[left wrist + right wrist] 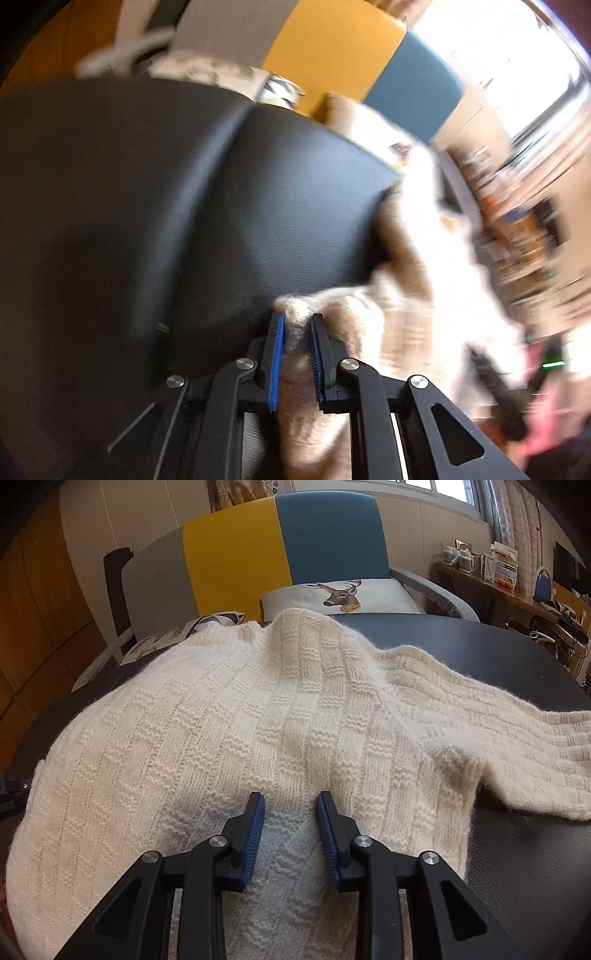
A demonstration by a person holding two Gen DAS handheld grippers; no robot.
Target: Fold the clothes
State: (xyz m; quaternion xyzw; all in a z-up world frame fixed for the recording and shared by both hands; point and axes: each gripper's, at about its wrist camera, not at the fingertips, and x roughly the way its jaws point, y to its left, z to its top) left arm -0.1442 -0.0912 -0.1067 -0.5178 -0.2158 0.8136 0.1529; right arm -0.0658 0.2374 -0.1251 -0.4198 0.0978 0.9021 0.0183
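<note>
A cream knitted sweater [236,716] lies spread on a black table [509,657]; one sleeve runs off to the right. My right gripper [290,801] hovers low over its near part, jaws apart, holding nothing. In the blurred left wrist view my left gripper [297,323] is shut on a fold of the sweater [399,325], which trails off to the right over the black table [147,203].
A chair with grey, yellow and blue panels [258,554] stands behind the table, with a deer-print cushion [340,594] on it. A cluttered wooden desk [498,579] is at the far right. A patterned cushion [177,635] lies at the table's far left edge.
</note>
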